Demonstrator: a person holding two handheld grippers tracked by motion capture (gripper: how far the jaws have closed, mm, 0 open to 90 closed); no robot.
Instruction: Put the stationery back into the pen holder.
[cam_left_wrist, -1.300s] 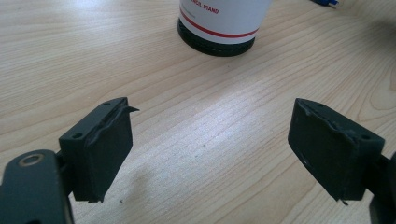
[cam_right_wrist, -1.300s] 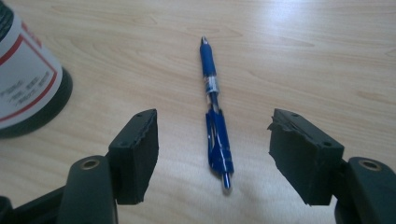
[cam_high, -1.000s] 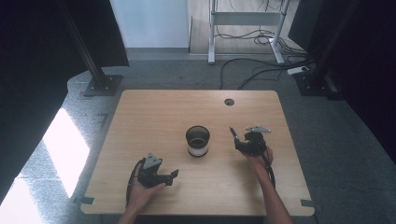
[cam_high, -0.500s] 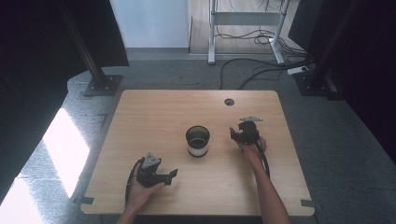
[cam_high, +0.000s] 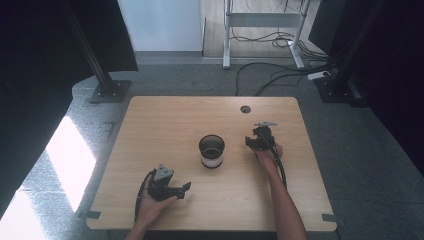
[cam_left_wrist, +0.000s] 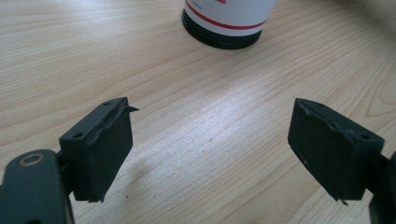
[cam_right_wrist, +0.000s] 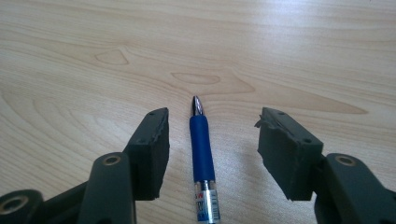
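- Right hand-held gripper (cam_right_wrist: 212, 140): jaws about half open, just been closing, straddling blue pen (cam_right_wrist: 201, 154) without touching it; nothing gripped.
- Pen flat on desk (cam_right_wrist: 280, 56), lower centre of right gripper view, metal tip pointing up-frame.
- High view: same gripper (cam_high: 261, 139) right of centre, near black-rimmed white cup (cam_high: 211, 150) at desk middle.
- Left hand-held gripper (cam_high: 170, 186) lower left of high view, jaws wide open, empty; cup base (cam_left_wrist: 227, 23) at top of its view.
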